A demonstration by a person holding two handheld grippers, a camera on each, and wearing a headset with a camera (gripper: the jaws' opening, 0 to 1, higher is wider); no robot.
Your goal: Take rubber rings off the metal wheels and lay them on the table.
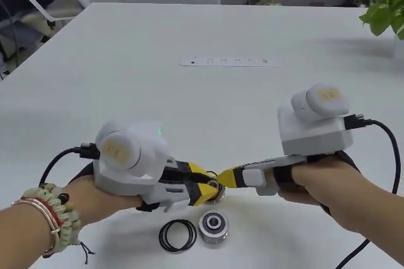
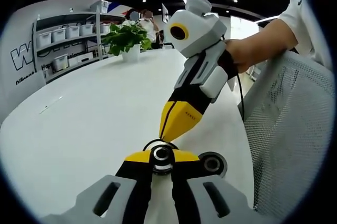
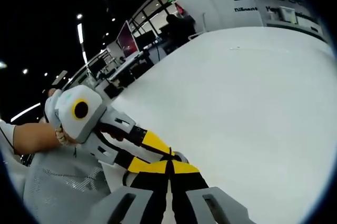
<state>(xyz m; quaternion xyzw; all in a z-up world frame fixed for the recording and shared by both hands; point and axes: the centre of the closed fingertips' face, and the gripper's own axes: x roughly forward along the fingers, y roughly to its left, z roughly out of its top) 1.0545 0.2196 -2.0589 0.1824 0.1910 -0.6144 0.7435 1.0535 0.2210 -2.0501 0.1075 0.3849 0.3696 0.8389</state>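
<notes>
Firmly, left tool (image 2: 161, 163) gripping shiny round metal wheel (image 2: 162, 153), thin black rings (image 1: 177, 235)

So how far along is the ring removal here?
Done: loose rings lie on the table beside a bare wheel. In hand: the left gripper clamps a second wheel, and the right gripper, jaws together, has its tips at that wheel's rim, seemingly picking at its rubber. Left: strip that wheel and lay what comes off down.
</notes>
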